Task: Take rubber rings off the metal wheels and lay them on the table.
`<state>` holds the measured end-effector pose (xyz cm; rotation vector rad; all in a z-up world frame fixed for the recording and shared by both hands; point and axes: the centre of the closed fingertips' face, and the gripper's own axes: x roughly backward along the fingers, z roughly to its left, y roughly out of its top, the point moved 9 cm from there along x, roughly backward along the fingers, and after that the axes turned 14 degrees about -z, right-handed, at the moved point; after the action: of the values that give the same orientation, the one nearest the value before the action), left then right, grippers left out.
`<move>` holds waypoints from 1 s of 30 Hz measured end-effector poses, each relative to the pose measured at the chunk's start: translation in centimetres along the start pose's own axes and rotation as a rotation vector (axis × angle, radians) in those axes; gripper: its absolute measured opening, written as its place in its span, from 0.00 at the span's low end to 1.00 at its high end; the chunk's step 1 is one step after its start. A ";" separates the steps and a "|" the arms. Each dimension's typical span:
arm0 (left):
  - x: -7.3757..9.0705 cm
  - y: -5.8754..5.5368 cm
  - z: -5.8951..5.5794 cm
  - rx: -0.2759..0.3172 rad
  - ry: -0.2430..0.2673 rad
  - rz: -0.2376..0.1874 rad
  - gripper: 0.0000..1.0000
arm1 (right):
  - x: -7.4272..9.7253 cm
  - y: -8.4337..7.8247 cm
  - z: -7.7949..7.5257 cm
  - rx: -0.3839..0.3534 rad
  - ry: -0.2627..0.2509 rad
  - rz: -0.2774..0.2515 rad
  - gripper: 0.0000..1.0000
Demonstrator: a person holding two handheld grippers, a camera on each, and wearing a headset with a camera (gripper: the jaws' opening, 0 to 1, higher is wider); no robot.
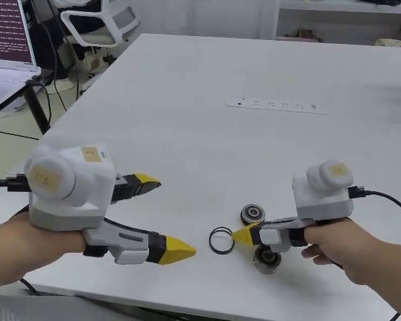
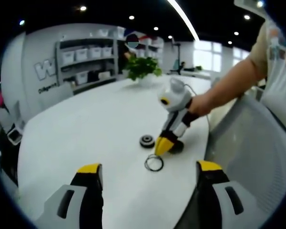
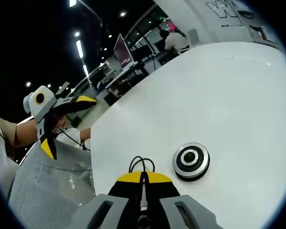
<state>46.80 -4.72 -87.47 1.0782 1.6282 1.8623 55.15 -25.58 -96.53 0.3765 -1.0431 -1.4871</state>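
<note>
Rubber ring (image 1: pixel 220 240) rests on the counter (image 1: pixel 187 120), right claw (image 1: pixel 237 235) clenched on it, left claw (image 1: pixel 170 215) released; letting go seems next.

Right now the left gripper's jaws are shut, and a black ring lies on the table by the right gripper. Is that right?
Not quite. The left gripper has its jaws wide open, the yellow tips far apart, as the left gripper view shows. The rest holds: the ring lies on the table by the right gripper.
</note>
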 end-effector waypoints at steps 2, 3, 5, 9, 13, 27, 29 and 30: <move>0.0 -0.1 0.0 0.002 0.000 0.001 0.81 | 0.0 -0.1 -0.1 -0.002 -0.005 0.006 0.00; 0.0 -0.1 0.0 0.003 -0.001 0.003 0.81 | -0.1 -0.1 -0.2 -0.002 -0.012 0.010 0.00; -0.1 -0.1 0.0 0.004 -0.002 0.004 0.81 | -0.1 -0.3 -0.3 -0.005 -0.020 0.014 0.00; -0.1 -0.2 -0.1 0.004 -0.005 0.009 0.81 | -0.2 -0.4 -0.4 -0.003 -0.030 0.015 0.00; -0.1 -0.4 -0.1 0.009 -0.005 0.016 0.81 | -0.2 -0.3 -0.4 0.006 -0.032 0.012 0.01; -0.6 -0.6 0.0 0.014 -0.026 0.040 0.80 | 0.7 0.9 0.2 0.018 0.000 -0.078 0.08; -0.8 -0.5 0.0 0.014 -0.030 0.040 0.80 | 0.9 1.4 0.4 0.013 0.004 -0.101 0.09; -0.9 -0.5 0.0 0.015 -0.031 0.041 0.80 | 1.1 1.6 0.5 0.012 0.004 -0.113 0.09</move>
<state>47.29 -5.29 -88.17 1.1499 1.6161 1.8526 55.51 -26.21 -94.69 0.4533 -1.0428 -1.5805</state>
